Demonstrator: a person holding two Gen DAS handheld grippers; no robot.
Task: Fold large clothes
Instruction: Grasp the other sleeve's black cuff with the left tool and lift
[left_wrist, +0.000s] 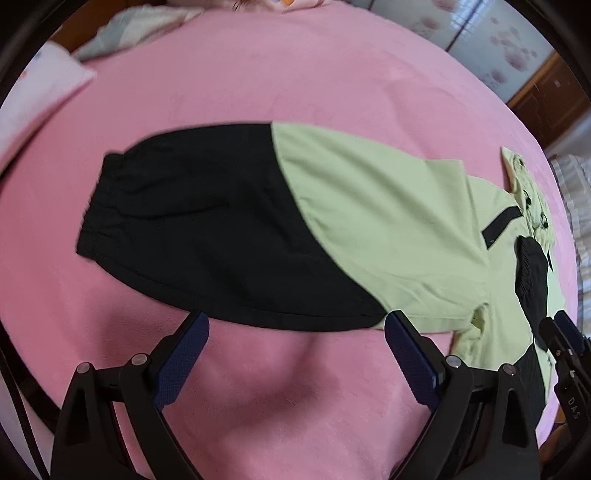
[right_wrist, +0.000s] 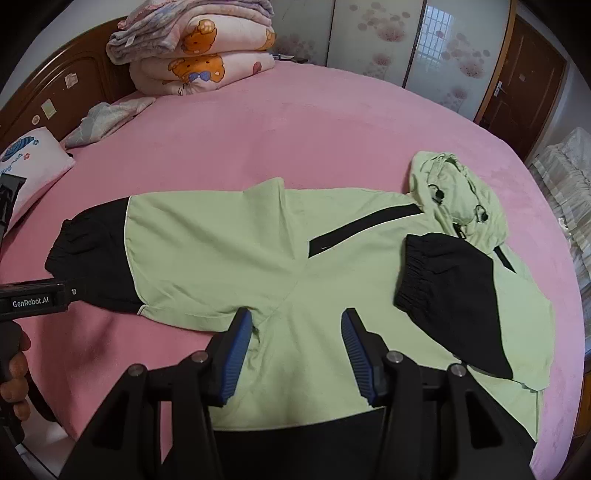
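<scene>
A light-green and black hooded jacket (right_wrist: 332, 266) lies spread on the pink bed (right_wrist: 258, 140). Its left sleeve (left_wrist: 221, 229) stretches out flat, ending in a black cuff (right_wrist: 62, 251). The other sleeve (right_wrist: 454, 288) is folded across the chest, below the hood (right_wrist: 454, 192). My left gripper (left_wrist: 297, 317) hovers open at the near edge of the stretched sleeve's black part, with nothing between its fingers. My right gripper (right_wrist: 295, 314) is open over the green body by the armpit seam, holding nothing. It also shows at the right edge of the left wrist view.
Folded quilts (right_wrist: 199, 55) are stacked at the bed's head by a wooden headboard (right_wrist: 55, 92). A pillow (right_wrist: 33, 162) lies at the left. A person's hand (right_wrist: 14, 373) holds the left gripper's housing (right_wrist: 33, 297). A wooden door (right_wrist: 524, 81) stands at the back right.
</scene>
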